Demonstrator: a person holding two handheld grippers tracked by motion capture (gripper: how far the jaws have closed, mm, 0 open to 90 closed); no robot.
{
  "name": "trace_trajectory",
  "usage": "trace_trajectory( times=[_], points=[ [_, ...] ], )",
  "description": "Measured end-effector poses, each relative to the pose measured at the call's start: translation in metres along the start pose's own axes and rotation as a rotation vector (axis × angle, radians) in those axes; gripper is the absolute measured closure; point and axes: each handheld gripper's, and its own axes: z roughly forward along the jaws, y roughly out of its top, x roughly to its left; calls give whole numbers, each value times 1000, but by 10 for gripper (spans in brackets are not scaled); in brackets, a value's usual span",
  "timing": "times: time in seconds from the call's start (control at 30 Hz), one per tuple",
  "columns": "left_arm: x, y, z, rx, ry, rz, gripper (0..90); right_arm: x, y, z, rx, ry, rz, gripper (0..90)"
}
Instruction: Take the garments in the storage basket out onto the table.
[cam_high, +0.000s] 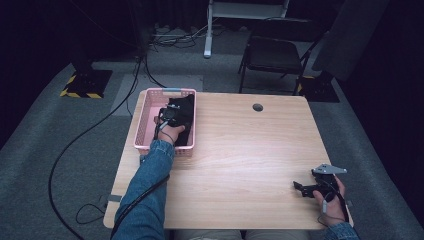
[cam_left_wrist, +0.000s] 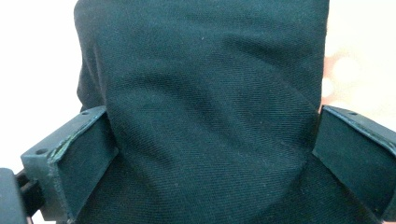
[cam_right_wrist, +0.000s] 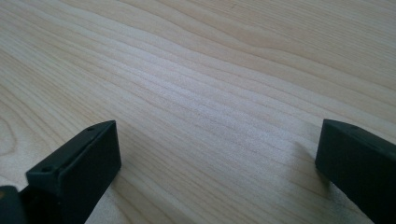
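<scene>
A big piece of dark cloth (cam_left_wrist: 205, 107) takes up most of the left gripper view, with soft folds in it. The left gripper (cam_left_wrist: 212, 158) has its two black jaws wide apart, one on each side of the cloth, and the cloth bulges between them. Behind the cloth it is bright and blurry.

Blue denim sleeves (cam_high: 150, 185), black claws (cam_high: 306, 187)

You're in a lab/recording studio setup: black curtains (cam_high: 45, 30) all round, grey carpet (cam_high: 40, 150) w/ loose cables (cam_high: 90, 130), hazard-striped stand base (cam_high: 85, 84), folding chair (cam_high: 275, 55), one bare wooden worktop (cam_high: 240, 150) in the middle.
</scene>
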Motion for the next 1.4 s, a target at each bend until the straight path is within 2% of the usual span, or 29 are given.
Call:
trace_trajectory(
  times=[0.07, 0.1, 0.13, 0.2, 0.3, 0.4, 0.53, 0.77, 0.9, 1.07, 1.27, 1.4],
  points=[
    [1, 1, -1, 9, -8, 18, 32, 0, 0, 0, 0, 0, 0, 0],
    [1, 1, -2, 6, -14, 30, 81, 0, 0, 0, 0, 0, 1, 0],
    [1, 1, -4, 3, -20, 45, 132, 0, 0, 0, 0, 0, 1, 0],
    [2, 1, -8, -8, -33, 65, 296, 0, 0, 0, 0, 0, 1, 0],
    [2, 1, -12, -9, -37, 55, 461, 0, 0, 0, 0, 0, 2, 0],
    [0, 3, -15, 2, -22, 44, 546, 0, 0, 0, 0, 0, 1, 0],
    [-2, 4, -17, 0, -4, 46, 579, 0, 0, 0, 0, 0, 2, 0],
    [-2, 6, -23, -2, -14, 36, 589, 0, 0, 0, 0, 0, 0, 0],
    [-3, 9, -32, -29, -15, 25, 589, 0, 0, 0, 0, 0, 0, 0],
    [-5, 16, -44, -58, -10, 45, 587, 0, 0, 0, 0, 0, 1, 0],
    [-5, 22, -55, -91, -6, 35, 585, 0, 0, 0, 0, 0, 1, 0],
    [-8, 26, -64, -133, 1, 35, 584, 0, 0, 0, 0, 0, 1, 0]
  ],
)
